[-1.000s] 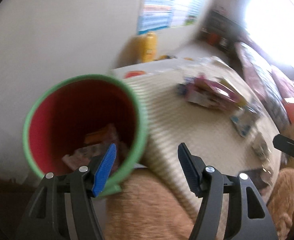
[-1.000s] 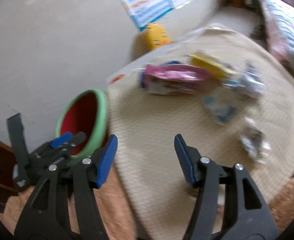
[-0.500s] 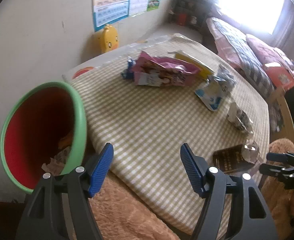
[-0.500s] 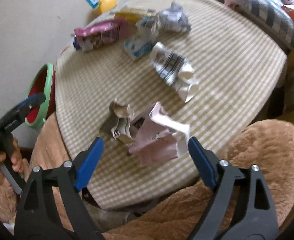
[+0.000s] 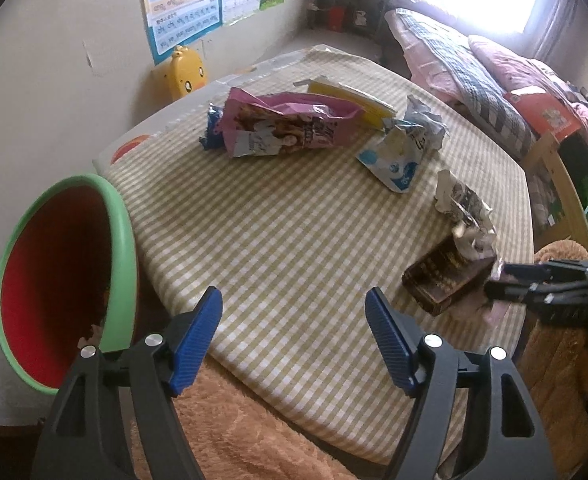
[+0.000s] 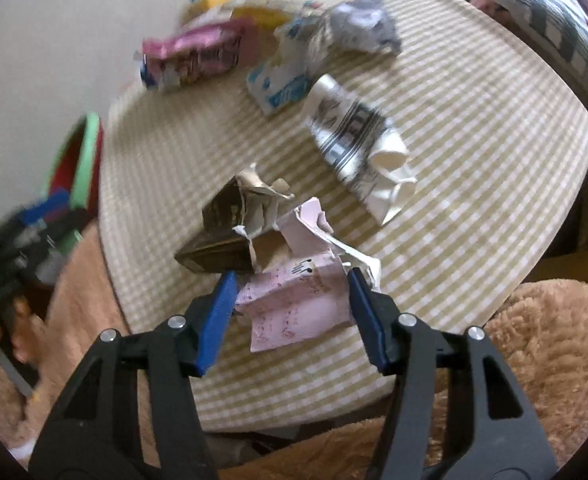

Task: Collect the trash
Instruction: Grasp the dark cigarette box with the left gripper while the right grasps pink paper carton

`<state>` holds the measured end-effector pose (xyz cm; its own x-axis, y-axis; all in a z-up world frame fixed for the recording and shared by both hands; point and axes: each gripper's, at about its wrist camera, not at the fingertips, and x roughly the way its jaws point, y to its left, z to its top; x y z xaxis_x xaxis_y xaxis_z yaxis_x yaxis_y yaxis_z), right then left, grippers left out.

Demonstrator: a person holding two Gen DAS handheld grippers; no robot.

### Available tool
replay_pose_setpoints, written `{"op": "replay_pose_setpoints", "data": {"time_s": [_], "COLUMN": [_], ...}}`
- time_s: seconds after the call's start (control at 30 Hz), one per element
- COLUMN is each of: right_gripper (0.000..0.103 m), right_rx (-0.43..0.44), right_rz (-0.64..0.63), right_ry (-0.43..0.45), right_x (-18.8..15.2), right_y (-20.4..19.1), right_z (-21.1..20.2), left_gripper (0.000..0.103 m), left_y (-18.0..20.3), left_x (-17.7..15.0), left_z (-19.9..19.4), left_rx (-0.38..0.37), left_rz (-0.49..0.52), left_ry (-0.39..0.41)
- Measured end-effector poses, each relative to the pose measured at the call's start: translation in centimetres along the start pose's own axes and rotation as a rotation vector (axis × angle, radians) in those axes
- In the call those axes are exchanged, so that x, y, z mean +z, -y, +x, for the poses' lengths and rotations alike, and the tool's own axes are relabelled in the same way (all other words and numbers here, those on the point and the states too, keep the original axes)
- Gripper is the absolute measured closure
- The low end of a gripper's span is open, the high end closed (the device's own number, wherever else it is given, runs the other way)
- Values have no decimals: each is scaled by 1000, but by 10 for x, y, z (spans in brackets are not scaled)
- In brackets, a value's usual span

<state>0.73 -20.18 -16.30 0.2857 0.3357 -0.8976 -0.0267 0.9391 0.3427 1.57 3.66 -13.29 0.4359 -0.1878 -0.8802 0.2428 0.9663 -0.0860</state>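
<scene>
1. Two grippers: right gripper (image 6: pixel 289 316), jaws just closing around the pink paper scrap (image 6: pixel 294 304) at the bench's (image 6: pixel 474 112) near edge, for collection.
2. Left gripper (image 5: pixel 294 340), jaws open, empty, beside the bin (image 5: pixel 121 240) at the bench's left edge.

The wall poster (image 5: pixel 183 4) and the pink wrapper (image 5: pixel 289 128) bear print too small to read.
</scene>
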Motion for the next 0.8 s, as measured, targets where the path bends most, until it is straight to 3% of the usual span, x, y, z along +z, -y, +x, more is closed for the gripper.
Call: {"op": "replay_pose_setpoints", "data": {"time_s": [0.3,0.57,0.67,0.8], "right_gripper": [48,48,48,48], "right_rx": [-11,16,38,57], "right_rz": [215,246,252,256], "right_ry": [261,291,298,306], "right_x": [1,1,1,-2], "right_y": [51,57,58,59], "right_z": [-55,-54,-53,-55], "left_gripper": [33,33,33,33], "left_y": [48,109,123,136], "left_x": [12,44,54,56], "left_z": [16,45,68,101], "left_rx": [-52,-38,-60,-6], "left_rz": [155,405,487,614], "left_ry": [-11,14,-43,-130]}}
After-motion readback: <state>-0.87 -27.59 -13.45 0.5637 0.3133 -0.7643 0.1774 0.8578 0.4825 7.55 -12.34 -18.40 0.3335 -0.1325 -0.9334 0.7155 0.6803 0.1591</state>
